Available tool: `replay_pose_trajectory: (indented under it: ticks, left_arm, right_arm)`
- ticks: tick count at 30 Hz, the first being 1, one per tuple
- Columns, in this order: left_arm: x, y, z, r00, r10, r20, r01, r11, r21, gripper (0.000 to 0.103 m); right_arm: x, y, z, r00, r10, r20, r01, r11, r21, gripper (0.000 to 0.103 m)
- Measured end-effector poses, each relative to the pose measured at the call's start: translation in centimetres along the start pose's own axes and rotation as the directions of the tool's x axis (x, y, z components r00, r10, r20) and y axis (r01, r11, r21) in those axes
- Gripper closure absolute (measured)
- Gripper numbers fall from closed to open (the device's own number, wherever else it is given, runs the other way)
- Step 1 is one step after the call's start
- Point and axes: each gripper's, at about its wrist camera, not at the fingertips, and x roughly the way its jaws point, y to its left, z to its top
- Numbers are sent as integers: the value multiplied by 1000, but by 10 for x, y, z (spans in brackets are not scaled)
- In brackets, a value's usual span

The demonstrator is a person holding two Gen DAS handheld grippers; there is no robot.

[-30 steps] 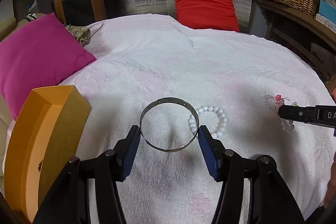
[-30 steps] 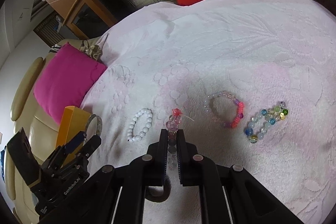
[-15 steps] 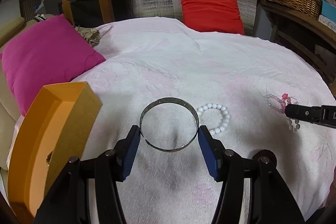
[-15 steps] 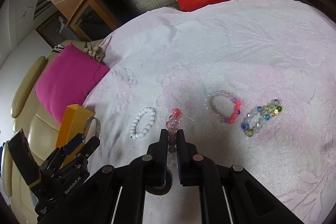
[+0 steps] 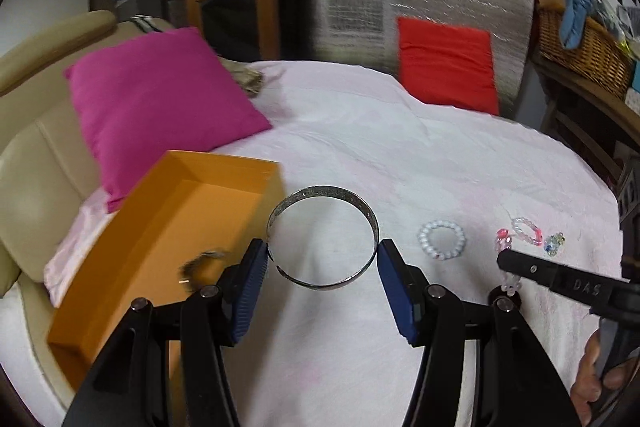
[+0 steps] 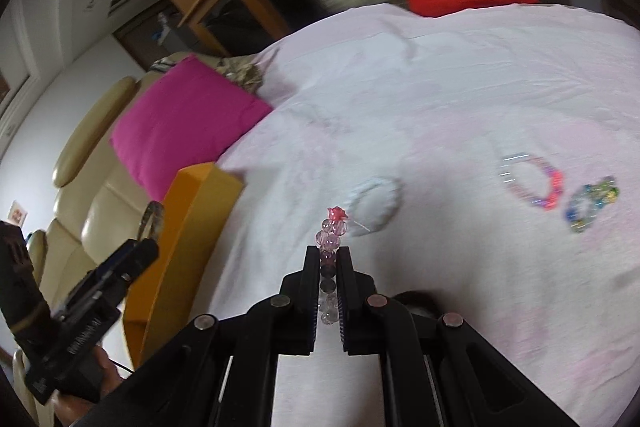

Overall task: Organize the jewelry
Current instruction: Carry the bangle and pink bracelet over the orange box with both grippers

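1. Left wrist view: the left gripper (image 5: 322,259) is clamped across the width of a silver bangle (image 5: 322,234). Its blue pads press the rim at 9 and 3 o'clock, so the ring stands clear of the bed (image 5: 400,155) and, I judge, cannot roll out.
2. An orange box (image 5: 168,239) sits at 9 o'clock of the bangle, just beside it, open side up. One small blurred piece of jewelry (image 5: 202,263) already lies inside, which suggests the box is the collecting place.
3. Right wrist view: the right gripper (image 6: 329,267) is closed tight on a pink bead bracelet (image 6: 330,251). The strand runs lengthwise between the fingers with its red charm poking out at 12 o'clock; pinching it flat appears to keep the loose beads from swinging.
4. Still on the bed: a white bead bracelet (image 6: 374,203) at 1 o'clock of the right gripper, and a pink-and-purple bracelet (image 6: 532,183) and a multicoloured bead bracelet (image 6: 592,201) at about 2 o'clock.
5. Judgement: both held pieces are bound for the box; three pieces remain to collect.
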Motion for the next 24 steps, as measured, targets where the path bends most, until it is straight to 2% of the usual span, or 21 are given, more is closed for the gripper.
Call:
replay_pose_trajectory:
  ticks: [6, 14, 19, 24]
  left_arm:
    - [-27, 61, -2, 996, 89, -13, -90, 993, -72, 45]
    - [-43, 160, -21, 973, 223, -61, -230, 956, -182, 45]
    - [-40, 209, -38, 959, 261, -110, -281, 928, -245, 45]
    - [-20, 235, -57, 947, 266, -181, -307, 915, -263, 45]
  right_arm:
    - [9, 65, -9, 994, 107, -37, -110, 990, -83, 94]
    - [40, 165, -11, 977, 176, -121, -198, 959, -204, 94]
    - [75, 229, -16, 964, 175, -198, -227, 932, -282, 94]
    - [130, 275, -27, 945, 138, -297, -234, 919, -319, 94]
